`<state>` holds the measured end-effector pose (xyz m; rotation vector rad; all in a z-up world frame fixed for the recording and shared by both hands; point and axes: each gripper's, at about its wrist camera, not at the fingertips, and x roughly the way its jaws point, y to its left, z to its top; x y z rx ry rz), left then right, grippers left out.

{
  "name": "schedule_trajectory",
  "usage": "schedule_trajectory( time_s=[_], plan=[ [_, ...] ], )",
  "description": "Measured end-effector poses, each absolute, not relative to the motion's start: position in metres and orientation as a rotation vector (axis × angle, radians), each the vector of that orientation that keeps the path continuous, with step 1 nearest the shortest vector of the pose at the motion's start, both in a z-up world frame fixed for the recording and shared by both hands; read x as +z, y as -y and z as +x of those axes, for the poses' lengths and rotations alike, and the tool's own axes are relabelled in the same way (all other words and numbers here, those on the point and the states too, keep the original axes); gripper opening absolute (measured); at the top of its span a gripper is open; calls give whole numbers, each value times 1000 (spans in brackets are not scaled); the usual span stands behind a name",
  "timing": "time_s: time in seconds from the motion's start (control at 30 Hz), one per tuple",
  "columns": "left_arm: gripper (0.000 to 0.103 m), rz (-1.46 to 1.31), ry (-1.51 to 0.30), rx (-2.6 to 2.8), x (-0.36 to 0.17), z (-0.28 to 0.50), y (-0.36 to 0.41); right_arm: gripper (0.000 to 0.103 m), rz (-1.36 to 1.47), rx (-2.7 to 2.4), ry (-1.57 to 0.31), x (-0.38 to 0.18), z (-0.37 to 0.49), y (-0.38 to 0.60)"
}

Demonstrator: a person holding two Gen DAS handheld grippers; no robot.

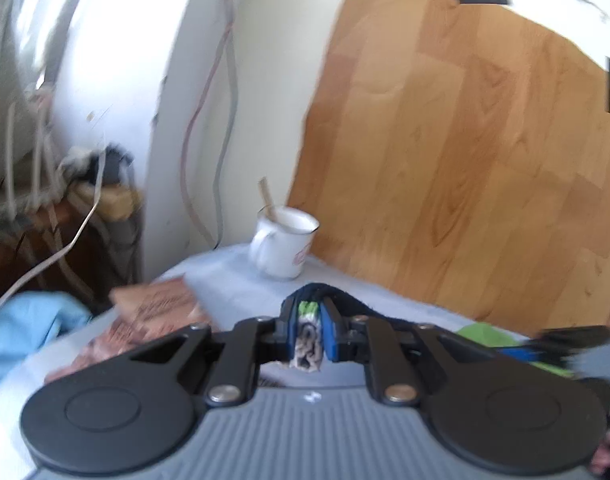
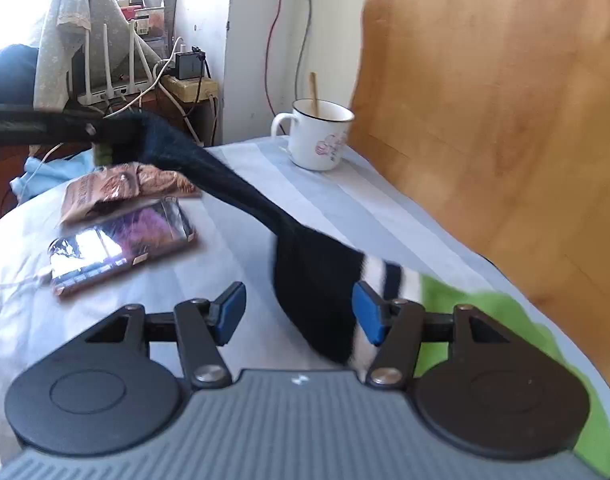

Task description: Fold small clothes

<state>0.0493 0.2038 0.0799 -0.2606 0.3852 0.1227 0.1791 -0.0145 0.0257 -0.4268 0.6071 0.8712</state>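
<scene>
The table [image 2: 265, 216], covered in pale blue cloth, carries the work. A black sock [image 2: 313, 280] with white stripes and a green end stretches from the table surface up to the left gripper [image 1: 309, 322], whose jaws are closed on the sock's toe end. The right gripper [image 2: 299, 312] stands wide open, straddling the sock's lower part without gripping it.

Likely faults, largest first:
- The taut sock may sweep the foil packets [image 2: 125, 224] lying beneath it off the table.
- A wide swing could tip the mug [image 2: 319, 140] and its stick.
- The thin pinch may slip, dropping the sock.
</scene>
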Motion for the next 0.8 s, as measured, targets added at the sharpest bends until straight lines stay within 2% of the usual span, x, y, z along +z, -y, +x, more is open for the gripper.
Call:
schedule_trajectory(
  time_s=[0.07,0.13,0.17,0.2,0.33,0.5,0.57,0.63,0.77,0.8],
  plan=[
    [12,-210,-352,86,93,52,-184,64,-441,899,-577,26,186,-7],
    [13,-152,-307,44,110,54,-164,56,-437,913,-535,31,190,-20],
    [13,-121,-281,31,115,52,-155,14,-398,907,-521,36,195,-20],
    [19,-91,-252,32,121,49,-146,6,-348,894,-535,45,204,-16],
    [35,-142,-180,45,126,44,-137,6,-105,762,-502,97,248,50],
    [34,-231,-335,-4,104,97,-125,6,175,616,-469,143,283,172],
    [35,-250,-429,-58,88,131,-111,6,241,578,-475,139,284,213],
    [44,-272,-529,-106,69,169,-99,7,305,548,-507,124,286,250],
    [49,-345,-729,-177,29,230,-70,10,438,484,-573,76,285,312],
    [54,-338,-754,-183,21,240,-63,10,483,463,-588,61,285,327]
  ],
)
